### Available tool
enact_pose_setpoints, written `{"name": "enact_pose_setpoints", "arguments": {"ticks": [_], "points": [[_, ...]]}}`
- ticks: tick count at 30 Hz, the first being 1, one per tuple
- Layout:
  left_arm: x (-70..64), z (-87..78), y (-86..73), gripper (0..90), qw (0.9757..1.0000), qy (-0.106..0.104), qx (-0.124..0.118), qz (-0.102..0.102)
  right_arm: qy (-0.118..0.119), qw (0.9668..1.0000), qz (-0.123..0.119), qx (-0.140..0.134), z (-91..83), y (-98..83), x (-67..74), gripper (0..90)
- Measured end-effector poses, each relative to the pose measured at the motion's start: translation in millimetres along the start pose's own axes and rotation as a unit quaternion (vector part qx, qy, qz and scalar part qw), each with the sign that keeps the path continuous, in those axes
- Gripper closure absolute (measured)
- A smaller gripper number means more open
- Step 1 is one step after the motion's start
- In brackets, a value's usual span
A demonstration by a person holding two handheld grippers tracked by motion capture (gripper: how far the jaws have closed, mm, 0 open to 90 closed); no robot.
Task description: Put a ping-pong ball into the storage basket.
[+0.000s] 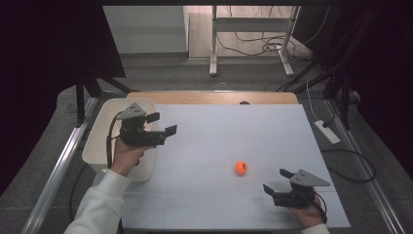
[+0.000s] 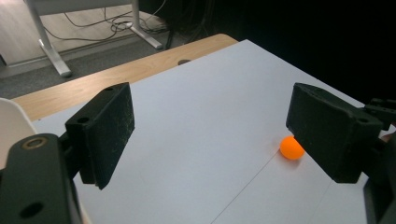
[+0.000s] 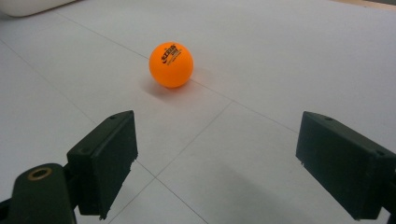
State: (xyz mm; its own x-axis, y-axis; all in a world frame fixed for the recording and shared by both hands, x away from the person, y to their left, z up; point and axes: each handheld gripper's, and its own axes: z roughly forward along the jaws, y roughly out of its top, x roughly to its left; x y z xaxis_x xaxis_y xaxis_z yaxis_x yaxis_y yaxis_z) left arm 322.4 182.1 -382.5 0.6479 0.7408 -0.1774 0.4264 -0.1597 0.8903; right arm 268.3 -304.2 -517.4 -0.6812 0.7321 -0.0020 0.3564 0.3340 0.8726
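Orange ball (image 1: 241, 167) lies free on the white table (image 1: 229, 131), right gripper (image 1: 273, 181) just beside it with jaws spread and empty, left gripper (image 1: 162, 124) well apart from ball, released, by the white bin (image 1: 100, 139)

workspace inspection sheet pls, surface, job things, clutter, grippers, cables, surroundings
surface: white table top with thin seam lines, a wooden strip along its far edge.
job's things: orange ball resting alone on the white top, black print on it; white bin at the left edge, its inside hidden by the hand.
clutter: nothing seen.
grippers: left gripper open, raised by the bin, nothing between its jaws; right gripper open, low near the front edge, pointed at the ball, apart from it.
cables: one trails from each gripper; loose leads and a power strip on the floor.
surroundings: grey floor, desk legs behind, dark sides.
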Motion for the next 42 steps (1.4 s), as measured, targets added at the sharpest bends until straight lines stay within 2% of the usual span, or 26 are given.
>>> {"name": "enact_pose_setpoints", "arguments": {"ticks": [4, 13, 25, 34, 42], "points": [[-5.5, 6.1, -0.1, 16.6, 0.9999, -0.01, 0.004, 0.003, 0.001, 1.0, 0.001, -0.001, 0.3, 0.9, -0.2, 12.1], [-16.4, 16.1, 0.7, 16.7, 0.9997, -0.016, 0.009, 0.016, 0.004, 1.0, 0.003, -0.005, 1.2, 1.6, -1.0, 12.2], [-20.3, 26.2, -1.4, 16.7, 0.9994, -0.032, 0.003, 0.015, 0.005, 1.0, 0.001, -0.005, 1.7, 2.6, -0.9, 12.2], [-22.1, 40.1, -3.6, 16.6, 0.9988, -0.043, 0.017, 0.018, 0.004, 1.0, 0.0, -0.003, 4.8, 3.0, -3.3, 12.2], [-24.2, 46.0, -4.1, 16.6, 0.9988, -0.038, 0.026, 0.017, 0.005, 1.0, -0.002, -0.004, 3.5, 2.6, -3.2, 12.2]]}}
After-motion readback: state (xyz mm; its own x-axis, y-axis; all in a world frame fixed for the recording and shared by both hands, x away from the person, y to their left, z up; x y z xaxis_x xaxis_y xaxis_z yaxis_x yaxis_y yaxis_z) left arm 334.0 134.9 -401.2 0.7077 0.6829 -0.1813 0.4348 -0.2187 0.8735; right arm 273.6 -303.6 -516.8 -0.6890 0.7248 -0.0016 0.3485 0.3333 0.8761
